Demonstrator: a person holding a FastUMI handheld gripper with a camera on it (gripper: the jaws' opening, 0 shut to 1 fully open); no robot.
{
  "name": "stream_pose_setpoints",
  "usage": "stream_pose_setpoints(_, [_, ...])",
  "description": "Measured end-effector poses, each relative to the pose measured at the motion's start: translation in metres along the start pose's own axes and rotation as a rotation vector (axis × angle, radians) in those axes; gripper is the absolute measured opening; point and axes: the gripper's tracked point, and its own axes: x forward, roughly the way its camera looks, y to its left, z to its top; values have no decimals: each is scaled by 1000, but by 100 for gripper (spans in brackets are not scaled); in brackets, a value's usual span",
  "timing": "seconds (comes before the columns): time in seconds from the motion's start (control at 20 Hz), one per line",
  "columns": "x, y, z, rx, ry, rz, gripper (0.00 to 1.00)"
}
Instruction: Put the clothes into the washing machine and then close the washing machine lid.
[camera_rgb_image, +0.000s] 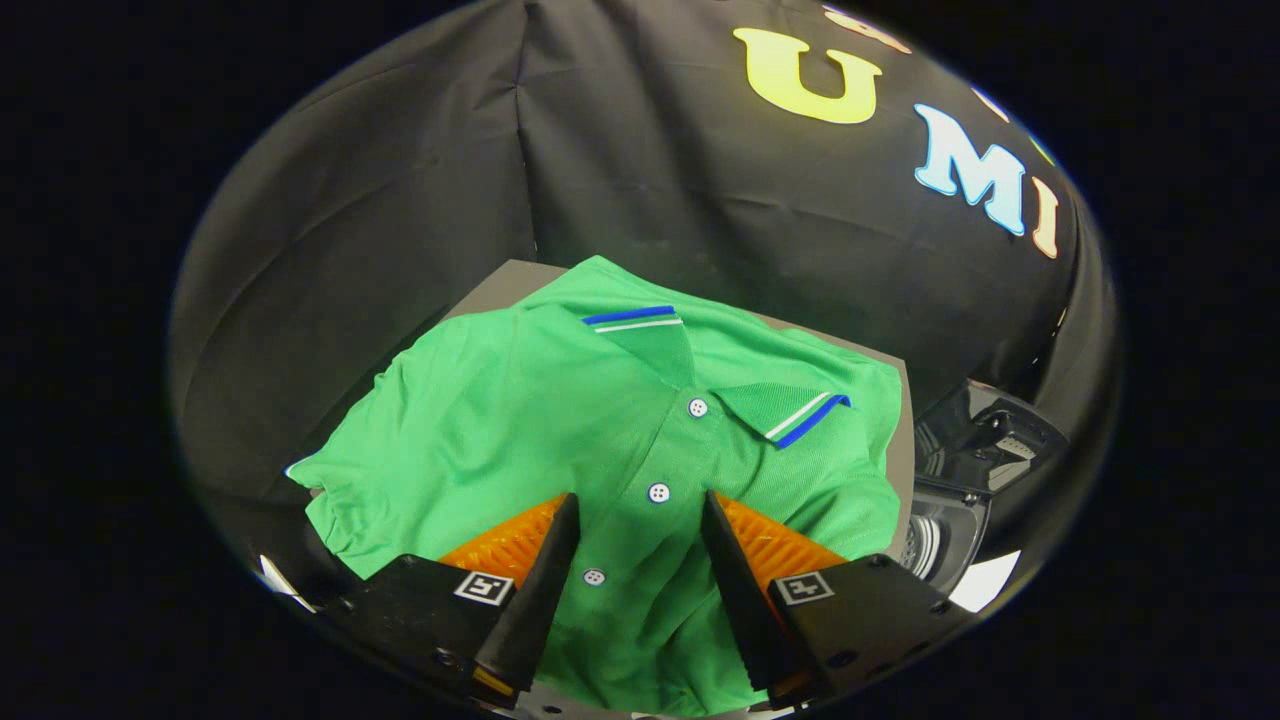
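Green polo shirt (560, 420) spread mid-frame on grey table (500, 275). Gripper (637, 515) jaws open, straddling button placket. Washing machine (960, 480) lower right.

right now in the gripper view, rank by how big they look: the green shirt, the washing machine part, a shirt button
1. green polo shirt, spread under the open gripper
2. washing machine, beyond the shirt's edge, partly seen, so true size unsure
3. shirt button, between the fingertips

Beyond the fingers we see a grey tabletop (500, 275) standing against the creased black cloth wall (400, 170), which hangs in folds well ahead of them.
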Motion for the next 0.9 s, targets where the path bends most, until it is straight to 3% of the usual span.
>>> stream_pose_setpoints(0.1, [3, -3, 2, -23, -10, 9, 80])
stream_pose_setpoints(0.2, [0, -2, 3, 43, -24, 20, 16])
stream_pose_setpoints(0.35, [1, -3, 4, -25, -48, 29, 16])
stream_pose_setpoints(0.45, [1, -1, 3, -12, -61, 34, 2])
stream_pose_setpoints(0.9, [-25, -1, 19, 12, -139, 93, 2])
